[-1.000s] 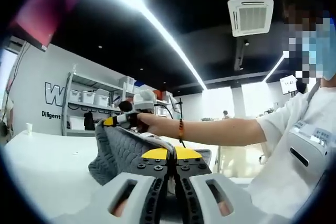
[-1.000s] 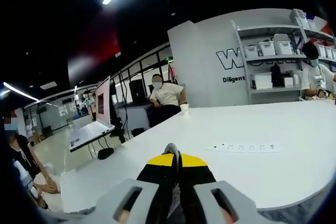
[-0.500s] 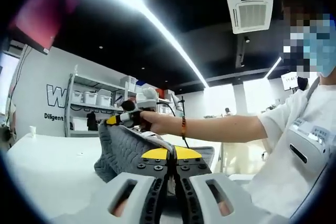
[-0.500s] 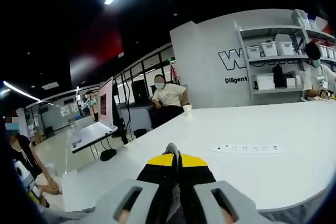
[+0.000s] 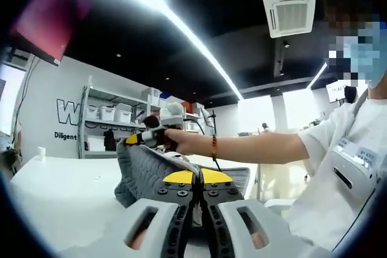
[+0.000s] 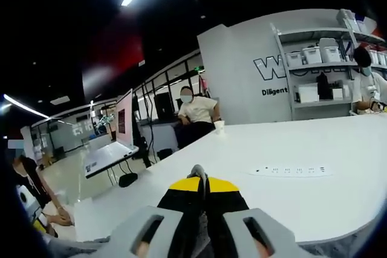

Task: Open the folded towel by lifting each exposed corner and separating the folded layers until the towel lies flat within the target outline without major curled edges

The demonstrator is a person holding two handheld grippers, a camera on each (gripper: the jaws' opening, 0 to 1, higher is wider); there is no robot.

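The grey quilted towel [image 5: 145, 176] is held up above the white counter [image 5: 54, 191], one corner clamped in the left hand-held gripper [image 5: 194, 180], another in the right hand-held gripper [image 6: 203, 180]. Flattening within the outline is judged not yet done.

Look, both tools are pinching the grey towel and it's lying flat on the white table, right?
Not quite. Both tools pinch the grey towel, but it isn't lying flat: the left gripper view shows the right tool holding one corner up above the white table, so the towel hangs between it and the left tool.
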